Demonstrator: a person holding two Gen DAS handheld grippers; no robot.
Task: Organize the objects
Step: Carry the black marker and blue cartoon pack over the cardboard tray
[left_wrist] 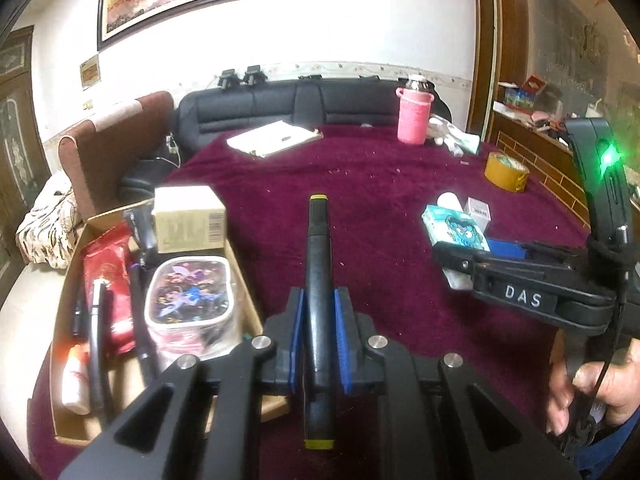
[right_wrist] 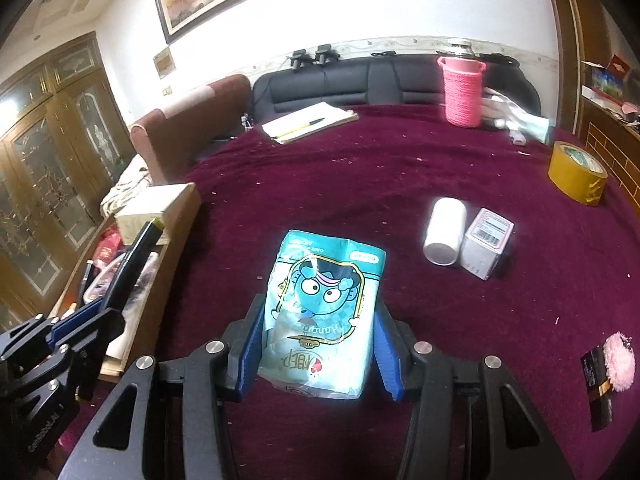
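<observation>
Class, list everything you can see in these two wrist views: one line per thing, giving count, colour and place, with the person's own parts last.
Marker: one, black with yellow ends, in left claw.
Tissue pack: one, teal, in right claw.
Cardboard box: one, brown, table's left, holding packets and a pouch.
White cylinder: one, lying on the cloth.
Small carton: one, white-pink, touching the cylinder.
Tape roll: one, yellow, far right.
Bottle: one, pink knitted cover, far side.
Notepad: one, white, far side.
Tablecloth: one, maroon.
Left claw: one, black, blue pads.
Right claw: one, black, blue pads.
Hand: one, lower right.
</observation>
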